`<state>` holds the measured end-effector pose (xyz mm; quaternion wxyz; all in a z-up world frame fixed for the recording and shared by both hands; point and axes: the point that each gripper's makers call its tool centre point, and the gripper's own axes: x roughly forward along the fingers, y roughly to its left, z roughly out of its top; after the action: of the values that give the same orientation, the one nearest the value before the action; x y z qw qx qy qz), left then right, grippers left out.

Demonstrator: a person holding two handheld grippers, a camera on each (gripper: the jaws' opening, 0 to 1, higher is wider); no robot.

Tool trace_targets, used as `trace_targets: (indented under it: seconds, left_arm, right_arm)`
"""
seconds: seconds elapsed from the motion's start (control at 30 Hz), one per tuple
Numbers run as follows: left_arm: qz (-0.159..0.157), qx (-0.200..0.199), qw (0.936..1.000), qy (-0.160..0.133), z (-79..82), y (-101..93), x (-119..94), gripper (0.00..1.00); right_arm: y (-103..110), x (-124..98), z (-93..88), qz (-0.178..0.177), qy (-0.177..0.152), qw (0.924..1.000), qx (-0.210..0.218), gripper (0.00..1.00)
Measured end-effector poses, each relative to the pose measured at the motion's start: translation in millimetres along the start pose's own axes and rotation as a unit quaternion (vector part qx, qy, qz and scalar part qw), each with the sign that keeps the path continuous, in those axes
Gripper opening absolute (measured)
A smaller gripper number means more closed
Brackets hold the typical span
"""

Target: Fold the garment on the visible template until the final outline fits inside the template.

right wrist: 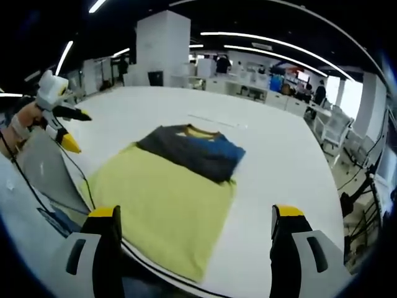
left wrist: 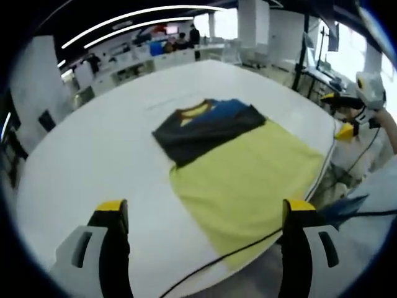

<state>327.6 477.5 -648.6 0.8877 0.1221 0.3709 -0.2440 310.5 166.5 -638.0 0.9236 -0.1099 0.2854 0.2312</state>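
The shirt (left wrist: 236, 167) lay flat on the white table (left wrist: 93, 161), its yellow body toward the near edge and its dark upper part, with the blue patch and yellow collar, away from the person. In the right gripper view the same shirt (right wrist: 164, 198) reached nearly to the table (right wrist: 279, 161) edge. No folding template could be told apart from the tabletop, though a faint line showed on the table beyond the collar.

The left gripper (left wrist: 205, 214) hung above the near edge with its jaws wide apart and nothing between them. The right gripper (right wrist: 195, 220) was likewise spread open and empty, clear of the cloth. A black cable (left wrist: 248, 242) crossed the shirt's near corner.

The sleeves seemed already turned in, so the fold looked part done. The next move probably called for both grippers to pinch the yellow hem corners and carry them toward the collar. No containers stood on the table.
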Motion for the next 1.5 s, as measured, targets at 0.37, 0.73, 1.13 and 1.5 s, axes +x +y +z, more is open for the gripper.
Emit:
trace_targets:
  seconds: [0.37,0.73,1.13,1.5]
  left_arm:
    - [-0.012,-0.041,0.9991,0.010,-18.5,0.7,9.1,1.00]
    - [-0.034,-0.077,0.9958,0.037,-43.6,-4.8,16.9,0.99]
    - [-0.067,-0.107,0.9902,0.059,-58.2,-16.5,27.9,0.96]
    - [-0.085,-0.135,0.9839,0.080,-74.5,-24.6,34.6,0.98]
  right_arm:
    - [-3.2,6.1,-10.8,0.002,0.015,0.9998,0.009,1.00]
    - [-0.3,11.6,-19.0,0.009,0.025,0.9995,0.015,1.00]
    - [1.4,13.3,-27.2,0.012,0.035,0.9990,0.023,1.00]
    - [7.1,18.3,-43.1,0.023,0.052,0.9977,0.036,1.00]
